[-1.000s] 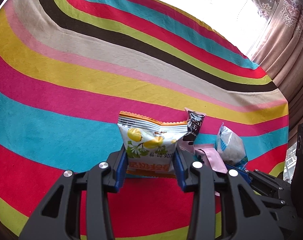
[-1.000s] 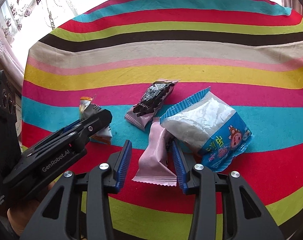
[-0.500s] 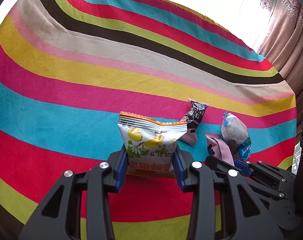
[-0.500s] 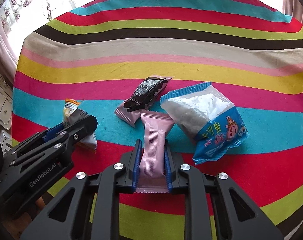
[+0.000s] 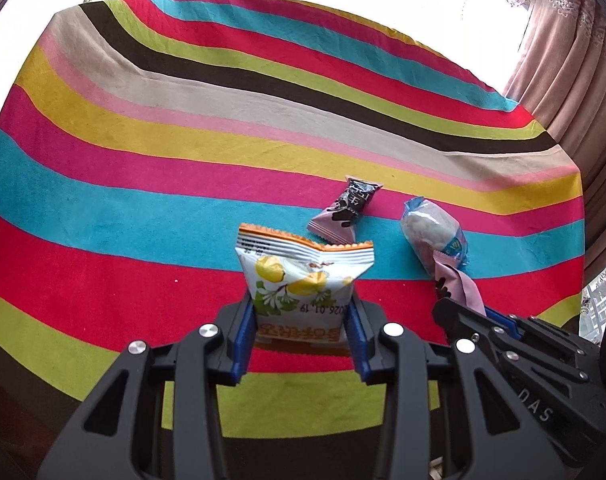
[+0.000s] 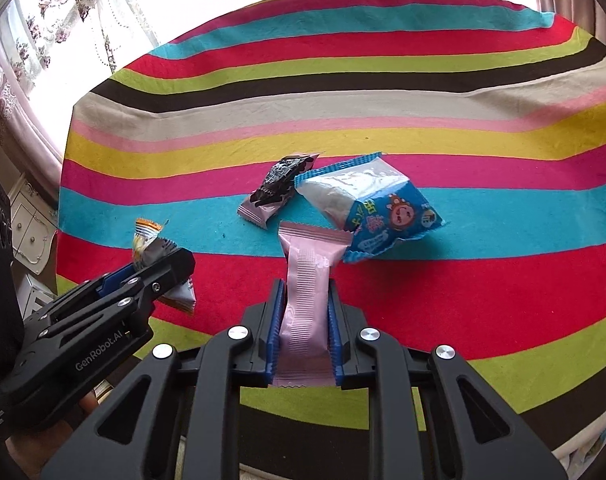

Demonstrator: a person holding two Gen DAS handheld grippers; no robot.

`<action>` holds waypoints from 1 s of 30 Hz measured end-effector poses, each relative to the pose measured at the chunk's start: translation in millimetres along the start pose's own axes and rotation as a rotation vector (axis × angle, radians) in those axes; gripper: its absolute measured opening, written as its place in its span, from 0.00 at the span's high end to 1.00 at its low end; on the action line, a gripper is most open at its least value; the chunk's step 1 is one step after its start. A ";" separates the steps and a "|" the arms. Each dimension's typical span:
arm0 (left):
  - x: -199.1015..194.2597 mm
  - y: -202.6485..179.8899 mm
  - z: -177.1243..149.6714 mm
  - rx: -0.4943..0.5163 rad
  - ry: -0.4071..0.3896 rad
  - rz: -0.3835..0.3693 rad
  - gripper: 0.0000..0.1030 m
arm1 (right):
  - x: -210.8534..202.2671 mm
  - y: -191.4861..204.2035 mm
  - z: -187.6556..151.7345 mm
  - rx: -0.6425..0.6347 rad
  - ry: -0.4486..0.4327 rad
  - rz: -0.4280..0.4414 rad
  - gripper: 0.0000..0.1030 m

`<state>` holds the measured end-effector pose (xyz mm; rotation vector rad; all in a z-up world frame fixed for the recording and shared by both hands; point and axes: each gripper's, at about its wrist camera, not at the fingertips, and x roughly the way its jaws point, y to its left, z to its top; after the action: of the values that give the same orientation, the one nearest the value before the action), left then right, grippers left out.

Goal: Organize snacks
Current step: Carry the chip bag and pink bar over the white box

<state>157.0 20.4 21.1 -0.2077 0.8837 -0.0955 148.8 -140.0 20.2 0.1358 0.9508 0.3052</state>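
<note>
A white lemon-print snack packet [image 5: 303, 280] is clamped by the left gripper [image 5: 301, 332], a pink wafer packet [image 6: 305, 304] by the right gripper [image 6: 303, 332], both above the striped cloth's [image 5: 143, 184] near edge; wide bare cloth is seen beyond.

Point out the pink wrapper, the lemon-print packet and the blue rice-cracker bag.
pink wrapper [image 6: 305, 300], right wrist view, ribbed middle seam.
lemon-print packet [image 5: 299, 276], left wrist view, printed front.
blue rice-cracker bag [image 6: 387, 216], right wrist view, cartoon print.

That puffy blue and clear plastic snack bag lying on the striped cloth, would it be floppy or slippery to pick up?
The blue and clear plastic snack bag looks puffed, so probably light and squashy. Its glossy film may slip.
</note>
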 end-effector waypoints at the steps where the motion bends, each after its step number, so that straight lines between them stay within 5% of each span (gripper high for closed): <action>1: -1.9 -2.6 -1.3 0.004 0.000 0.001 0.62 | -4.5 -3.1 -2.2 0.006 -0.005 0.003 0.81; 16: -24.9 -61.2 -24.9 0.104 0.017 -0.010 0.62 | -60.0 -56.3 -30.5 0.117 -0.059 0.042 0.81; 30: -33.2 -165.3 -52.3 0.283 0.060 -0.124 0.62 | -124.1 -142.9 -68.7 0.269 -0.125 0.008 0.81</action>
<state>96.0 -142.6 50.4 0.0052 0.9058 -0.3416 53.5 -316.1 41.9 0.4006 0.8643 0.1729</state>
